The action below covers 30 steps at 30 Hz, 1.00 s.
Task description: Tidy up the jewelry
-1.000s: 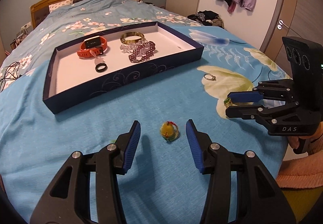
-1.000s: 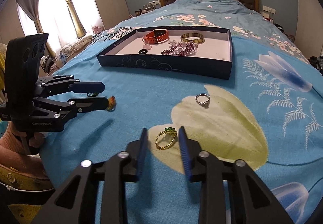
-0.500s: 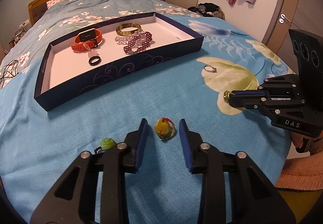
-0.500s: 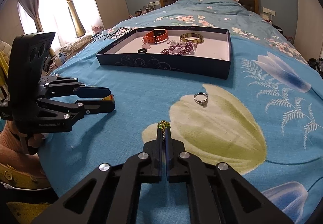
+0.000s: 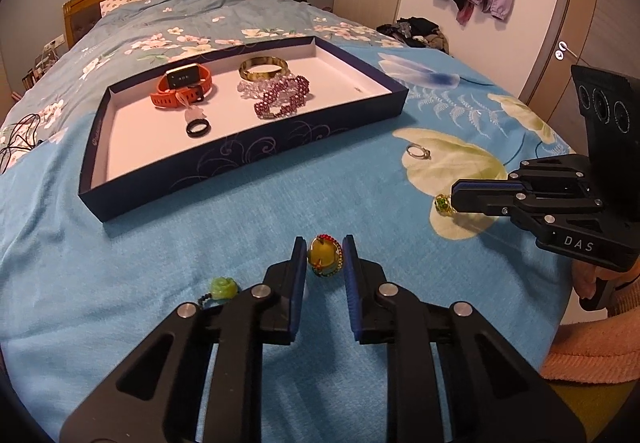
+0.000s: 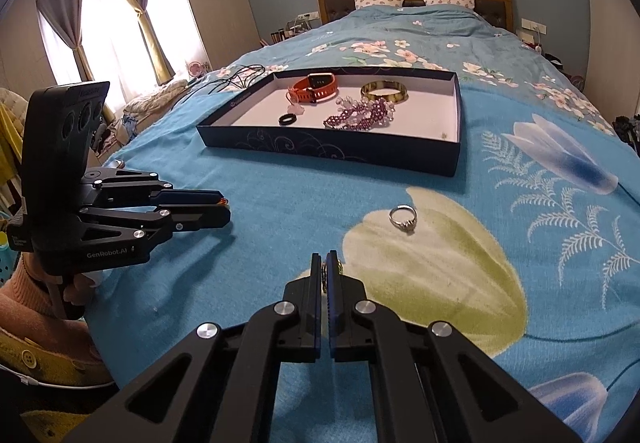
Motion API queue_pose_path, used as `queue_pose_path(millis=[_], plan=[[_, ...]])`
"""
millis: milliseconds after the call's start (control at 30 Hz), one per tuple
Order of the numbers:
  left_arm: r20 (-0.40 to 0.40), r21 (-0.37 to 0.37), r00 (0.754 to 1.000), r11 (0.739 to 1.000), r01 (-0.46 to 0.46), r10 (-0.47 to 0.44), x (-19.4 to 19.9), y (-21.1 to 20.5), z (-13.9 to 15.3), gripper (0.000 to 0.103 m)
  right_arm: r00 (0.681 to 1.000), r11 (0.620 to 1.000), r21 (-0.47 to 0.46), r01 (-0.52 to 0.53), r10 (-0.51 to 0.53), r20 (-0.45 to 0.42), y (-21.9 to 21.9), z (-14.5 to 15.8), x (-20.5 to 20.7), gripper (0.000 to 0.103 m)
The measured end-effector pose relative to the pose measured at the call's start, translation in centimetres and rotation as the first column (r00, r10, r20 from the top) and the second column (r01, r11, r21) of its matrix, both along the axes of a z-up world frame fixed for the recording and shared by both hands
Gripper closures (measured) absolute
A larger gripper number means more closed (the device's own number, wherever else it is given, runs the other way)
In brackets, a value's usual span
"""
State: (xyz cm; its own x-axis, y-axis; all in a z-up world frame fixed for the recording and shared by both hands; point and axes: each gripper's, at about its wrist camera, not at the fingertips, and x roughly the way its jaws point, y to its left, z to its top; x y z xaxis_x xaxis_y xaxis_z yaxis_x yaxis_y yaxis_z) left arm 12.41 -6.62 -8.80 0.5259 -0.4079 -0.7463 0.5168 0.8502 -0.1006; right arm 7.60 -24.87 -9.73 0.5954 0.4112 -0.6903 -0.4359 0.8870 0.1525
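A ring with a yellow stone and red beads [image 5: 323, 259] lies on the blue bedspread between my left gripper's [image 5: 324, 240] blue pads. The jaws are closing and the pads touch its sides. From the right wrist view, the left gripper [image 6: 224, 208] shows only a sliver of that ring at its tips. My right gripper [image 6: 325, 256] is shut on a gold ring with a green stone [image 5: 441, 203], whose gold band [image 6: 338, 266] peeks out beside the pads. The navy tray [image 5: 240, 167] [image 6: 332, 153] holds an orange watch [image 5: 182, 85], a gold bangle, purple bead bracelets and a black ring.
A silver ring [image 5: 418, 152] [image 6: 404, 218] lies loose on the pale flower print between the tray and the right gripper [image 5: 454, 199]. A green flower charm [image 5: 224, 288] rests left of my left gripper. Cables [image 5: 16, 147] trail at the bed's left edge.
The left jaws narrowed around the yellow-stone ring until the pads met it, uncovering the green charm. The right jaws went from straddling the green-stone ring to shut on it.
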Motion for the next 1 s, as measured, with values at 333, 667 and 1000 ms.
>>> queue_pose_path(millis=[333,667,1000], plan=[[0.027,-0.026,0.999,0.999,-0.025,0.026,-0.1,0.8,1.2,0.084,1.000,1.000,0.017,0.001,-0.001,0.009,-0.2,0.8,0.4,0.100],[0.019,-0.029,0.999,0.999,-0.027,0.028,0.1,0.8,0.9,0.084,0.999,0.999,-0.037,-0.002,0.001,-0.047,0.4,-1.0,1.1,0.092],[0.022,-0.047,0.999,0.998,-0.046,0.047,0.3,1.4,1.1,0.084,1.000,1.000,-0.013,0.000,0.000,-0.006,0.3,0.2,1.1,0.094]])
